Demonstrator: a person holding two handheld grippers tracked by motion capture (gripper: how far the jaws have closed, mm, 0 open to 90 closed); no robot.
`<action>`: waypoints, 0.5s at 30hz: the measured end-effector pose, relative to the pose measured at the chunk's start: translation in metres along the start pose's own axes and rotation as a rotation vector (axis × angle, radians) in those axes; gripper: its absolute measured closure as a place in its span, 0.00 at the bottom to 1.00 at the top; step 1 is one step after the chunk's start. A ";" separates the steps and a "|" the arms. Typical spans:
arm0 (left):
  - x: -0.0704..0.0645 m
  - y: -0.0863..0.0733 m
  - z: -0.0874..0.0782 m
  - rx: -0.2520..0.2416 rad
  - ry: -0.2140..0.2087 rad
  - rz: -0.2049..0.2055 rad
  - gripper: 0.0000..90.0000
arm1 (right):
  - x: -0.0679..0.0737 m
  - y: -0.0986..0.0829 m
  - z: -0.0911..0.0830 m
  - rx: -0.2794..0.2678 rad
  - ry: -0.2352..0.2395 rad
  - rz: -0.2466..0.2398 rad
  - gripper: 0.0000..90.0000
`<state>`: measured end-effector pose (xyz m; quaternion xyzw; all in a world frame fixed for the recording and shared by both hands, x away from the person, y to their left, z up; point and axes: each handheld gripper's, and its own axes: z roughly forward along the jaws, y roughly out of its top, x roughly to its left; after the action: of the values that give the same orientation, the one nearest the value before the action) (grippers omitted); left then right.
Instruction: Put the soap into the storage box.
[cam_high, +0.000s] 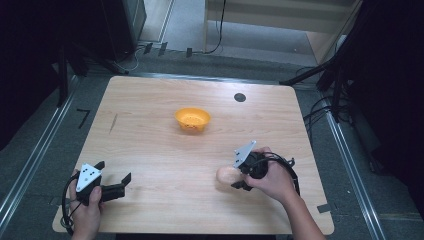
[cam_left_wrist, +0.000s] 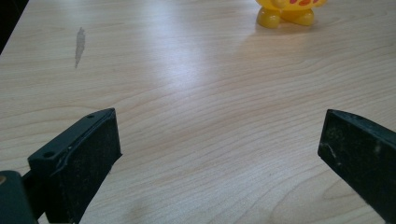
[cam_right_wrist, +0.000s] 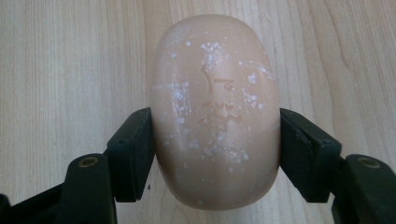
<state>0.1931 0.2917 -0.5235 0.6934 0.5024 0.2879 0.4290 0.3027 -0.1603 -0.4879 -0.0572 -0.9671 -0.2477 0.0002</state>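
Right gripper (cam_right_wrist: 215, 135) has both jaws pressed flat against the sides of a pinkish bar of soap (cam_right_wrist: 215, 112), so it's clamped on, one pad per long edge. From the high view the soap (cam_high: 226, 175) sits at the near right part of the table (cam_high: 150, 100), well short of the orange bowl (cam_high: 192, 119) that stands around the middle. Can't tell whether the soap is already off the wood or resting on it.

Left gripper (cam_high: 112, 181) is parked at the near left corner, jaws spread wide, nothing between them, just bare wood grain in its own view with the yellow-orange bowl (cam_left_wrist: 289, 11) off in the distance.

My read: this is the grasp step, grip looks done and square. Next would be lifting and carrying it forward and left to the bowl. Soap is slick and rounded, so I'd keep the squeeze firm and the lift level, or it could squirt out.
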 end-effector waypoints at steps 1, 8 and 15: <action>0.000 0.000 0.000 0.000 0.000 0.000 0.00 | 0.000 0.000 0.000 0.000 0.000 0.000 0.37; 0.002 -0.001 -0.001 -0.015 -0.015 -0.022 0.00 | -0.014 0.016 -0.004 0.013 -0.003 -0.001 0.37; 0.002 -0.001 -0.001 -0.017 -0.015 -0.022 0.00 | -0.024 0.030 -0.006 0.018 0.001 -0.006 0.37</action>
<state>0.1927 0.2941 -0.5236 0.6864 0.5041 0.2821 0.4417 0.3294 -0.1399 -0.4691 -0.0543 -0.9695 -0.2390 0.0007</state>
